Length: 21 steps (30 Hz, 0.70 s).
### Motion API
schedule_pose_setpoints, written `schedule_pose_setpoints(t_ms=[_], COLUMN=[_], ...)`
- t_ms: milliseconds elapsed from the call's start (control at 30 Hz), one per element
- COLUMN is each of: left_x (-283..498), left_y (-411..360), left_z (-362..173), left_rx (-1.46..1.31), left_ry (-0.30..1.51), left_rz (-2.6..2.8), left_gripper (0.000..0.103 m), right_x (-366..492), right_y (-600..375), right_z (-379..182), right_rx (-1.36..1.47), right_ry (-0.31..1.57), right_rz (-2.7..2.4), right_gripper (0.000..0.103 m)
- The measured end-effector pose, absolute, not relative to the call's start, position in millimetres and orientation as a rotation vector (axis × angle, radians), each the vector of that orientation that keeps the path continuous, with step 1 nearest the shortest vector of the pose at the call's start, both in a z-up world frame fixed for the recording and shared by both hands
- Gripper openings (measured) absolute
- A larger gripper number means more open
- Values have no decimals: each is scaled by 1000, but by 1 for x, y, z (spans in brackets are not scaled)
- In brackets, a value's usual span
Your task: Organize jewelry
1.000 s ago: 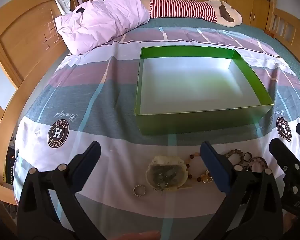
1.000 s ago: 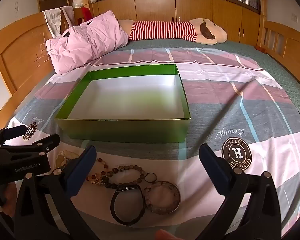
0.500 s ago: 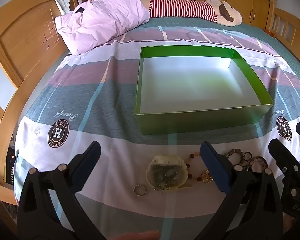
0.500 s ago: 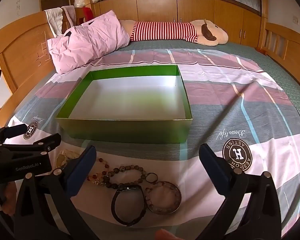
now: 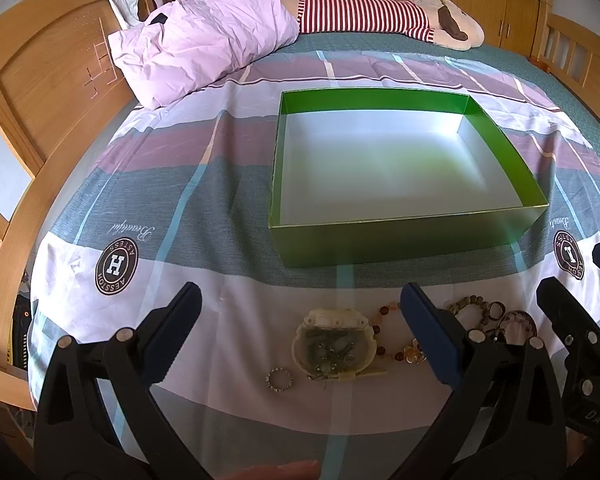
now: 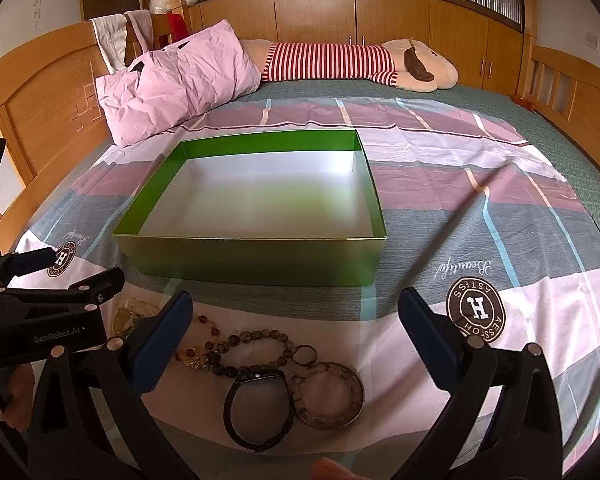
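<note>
An empty green box (image 5: 400,246) (image 6: 256,258) with a white floor sits on the bed. In front of it lies jewelry: a shell-shaped case (image 5: 334,346), a small beaded ring (image 5: 279,379), amber beads (image 5: 388,312), a dark stone bracelet (image 6: 256,342), a black band (image 6: 258,414), a small ring (image 6: 303,355) and a round beaded bangle (image 6: 329,394). My left gripper (image 5: 298,338) hovers open over the shell case. My right gripper (image 6: 294,332) hovers open above the bracelets. Each gripper shows in the other's view: the right gripper (image 5: 580,292), the left gripper (image 6: 72,270).
The bed is covered by a striped sheet (image 6: 480,216). A pink pillow (image 5: 204,42) and a striped plush toy (image 6: 352,62) lie at the far end. A wooden headboard (image 5: 48,92) runs along the left, a wooden rail (image 6: 568,88) along the right.
Both views have barely shifted; the right gripper's view rose slightly. Nothing was picked up or moved.
</note>
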<state>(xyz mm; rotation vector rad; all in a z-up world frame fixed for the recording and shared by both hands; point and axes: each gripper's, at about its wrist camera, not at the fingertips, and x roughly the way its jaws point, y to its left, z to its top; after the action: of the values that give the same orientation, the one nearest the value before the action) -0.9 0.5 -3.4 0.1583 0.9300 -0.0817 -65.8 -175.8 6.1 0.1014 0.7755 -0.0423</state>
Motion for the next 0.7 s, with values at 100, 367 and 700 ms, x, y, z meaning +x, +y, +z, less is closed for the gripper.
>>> schedule_pose_setpoints(t_ms=[100,367,700], left_x=[-3,1,0], left_y=[2,0,0], left_z=[-4,-2,-5], left_rx=[158,160,164], left_ry=[928,932,933], left_rz=[-81,-82,-84], left_gripper=[101,101,101], right_x=[-66,-66,-66], right_y=[-175,-175,-173], right_z=[6,6,5], right_rx=[102,101,100], right_ry=[772,771,776], right_rz=[-40,-37,-33], right_gripper=[102,102,102])
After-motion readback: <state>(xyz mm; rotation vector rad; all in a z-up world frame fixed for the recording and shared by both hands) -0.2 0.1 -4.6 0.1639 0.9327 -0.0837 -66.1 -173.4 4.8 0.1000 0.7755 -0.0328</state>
